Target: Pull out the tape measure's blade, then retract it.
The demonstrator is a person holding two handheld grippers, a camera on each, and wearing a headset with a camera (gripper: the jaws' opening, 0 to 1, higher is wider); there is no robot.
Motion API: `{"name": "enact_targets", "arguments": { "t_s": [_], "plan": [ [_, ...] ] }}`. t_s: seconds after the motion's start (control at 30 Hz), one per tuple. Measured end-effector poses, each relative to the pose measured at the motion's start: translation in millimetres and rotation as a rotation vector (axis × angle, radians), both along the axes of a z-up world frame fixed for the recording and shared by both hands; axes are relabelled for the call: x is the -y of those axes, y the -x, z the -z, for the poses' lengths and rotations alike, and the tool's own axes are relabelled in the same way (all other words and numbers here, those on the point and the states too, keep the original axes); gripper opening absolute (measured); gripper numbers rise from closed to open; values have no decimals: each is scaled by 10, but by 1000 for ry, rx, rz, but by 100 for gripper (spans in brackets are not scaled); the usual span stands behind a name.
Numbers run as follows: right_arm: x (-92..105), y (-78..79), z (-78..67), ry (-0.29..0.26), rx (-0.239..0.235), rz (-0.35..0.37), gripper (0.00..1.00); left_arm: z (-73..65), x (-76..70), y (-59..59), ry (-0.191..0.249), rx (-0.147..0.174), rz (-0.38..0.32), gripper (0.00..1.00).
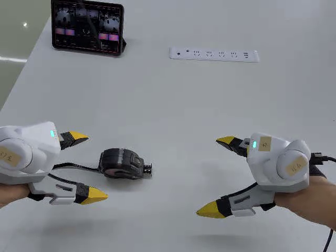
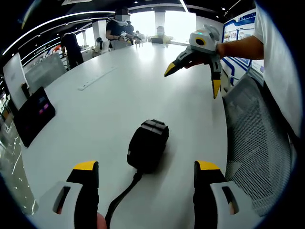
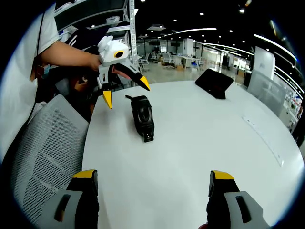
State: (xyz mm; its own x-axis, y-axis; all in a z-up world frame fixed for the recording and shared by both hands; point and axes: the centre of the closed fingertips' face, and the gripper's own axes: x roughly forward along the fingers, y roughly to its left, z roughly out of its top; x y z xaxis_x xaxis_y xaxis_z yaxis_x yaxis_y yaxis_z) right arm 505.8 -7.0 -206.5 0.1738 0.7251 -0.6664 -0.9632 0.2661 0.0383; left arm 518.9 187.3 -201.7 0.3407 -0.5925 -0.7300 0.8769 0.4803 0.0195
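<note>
A black tape measure [image 1: 122, 164] lies on the white table [image 1: 173, 100], its blade tip [image 1: 148, 169] pointing right and a black strap trailing left. My left gripper [image 1: 86, 167] stands open just left of it, yellow-tipped jaws wide apart, the case a little ahead of them [image 2: 148, 144]. At the right my right gripper [image 1: 219, 176] is open too, well clear of the tape measure [image 3: 143, 116], nothing between its jaws. Each gripper shows in the other's view: the right gripper [image 2: 193, 72] and the left gripper [image 3: 125, 90].
A dark tablet [image 1: 87, 26] stands at the back left and a white power strip [image 1: 214, 54] lies at the back centre. A mesh chair [image 3: 45, 157] sits beside the table's near edge. People stand far off in the left gripper view.
</note>
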Motion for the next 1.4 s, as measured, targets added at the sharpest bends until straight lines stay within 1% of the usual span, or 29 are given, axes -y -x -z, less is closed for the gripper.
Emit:
{"name": "enact_targets", "arguments": {
  "t_s": [0.13, 0.2, 0.27, 0.53, 0.6, 0.83, 1.2, 1.3, 1.4],
  "plan": [
    [-14, -3, 5, 3, 2, -5, 96, 19, 1, -11, -8, -5, 7, 77],
    [-24, -6, 3, 3, 3, -8, 96, 24, 5, -25, -15, -2, 10, 76],
    [-32, -13, 2, 3, 5, -10, 96, 28, 17, -25, -15, -9, 15, 74],
    [-65, -31, 11, 5, 6, -20, 95, 69, 61, -43, -39, -11, 41, 70],
    [-71, -34, 10, 4, 7, -22, 95, 77, 71, -47, -40, -22, 45, 66],
    [-92, -22, 22, 5, 4, -28, 95, 120, 109, -49, -56, -41, 71, 59],
    [-119, -34, 31, 4, 1, -31, 95, 187, 135, -90, -84, -55, 104, 49],
    [-131, -36, 28, 2, 0, -31, 95, 200, 147, -94, -94, -52, 121, 45],
    [-139, -41, 30, 0, 0, -30, 95, 217, 158, -101, -98, -57, 126, 43]
  ]
}}
